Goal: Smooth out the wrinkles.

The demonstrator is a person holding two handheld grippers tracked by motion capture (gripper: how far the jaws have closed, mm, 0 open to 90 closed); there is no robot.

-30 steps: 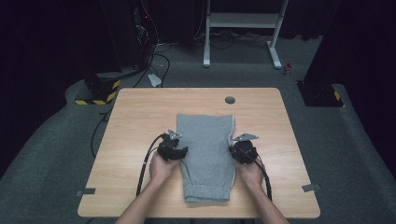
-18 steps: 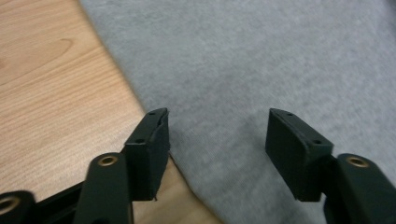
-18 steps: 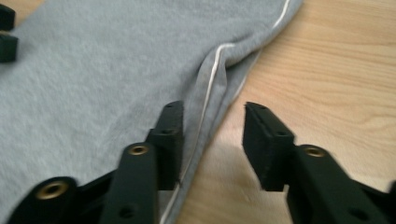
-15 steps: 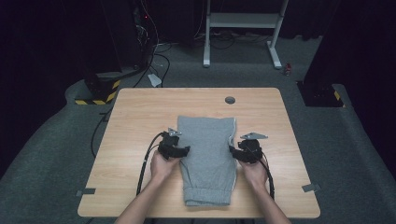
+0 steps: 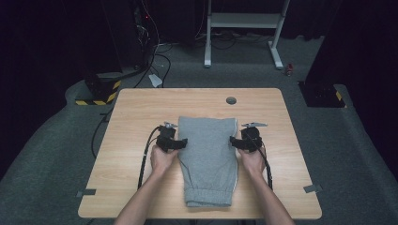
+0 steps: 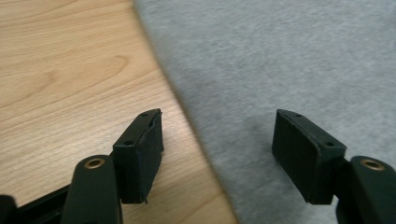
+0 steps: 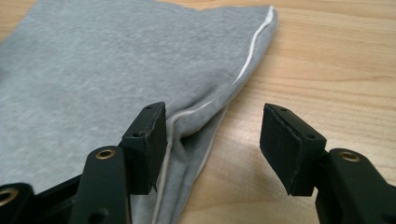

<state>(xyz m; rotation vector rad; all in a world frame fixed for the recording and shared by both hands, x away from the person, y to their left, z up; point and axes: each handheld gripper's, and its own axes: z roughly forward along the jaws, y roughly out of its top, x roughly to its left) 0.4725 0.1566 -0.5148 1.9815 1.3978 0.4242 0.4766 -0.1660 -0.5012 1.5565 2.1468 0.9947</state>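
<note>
While the grey shorts (image 5: 207, 159) lie flat between my 2 grippers, long axis running toward me, I have the left gripper (image 5: 180, 143) and right gripper (image 5: 236, 143) at opposite side edges, equally near. Both have just been opening: jaws wide, gripping nothing. Folded, smooth, white side piping.

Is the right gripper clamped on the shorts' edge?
No. In the right gripper view the right gripper has just been opening; its jaws stand apart, the seamed edge of the shorts lying loose between them.
</note>
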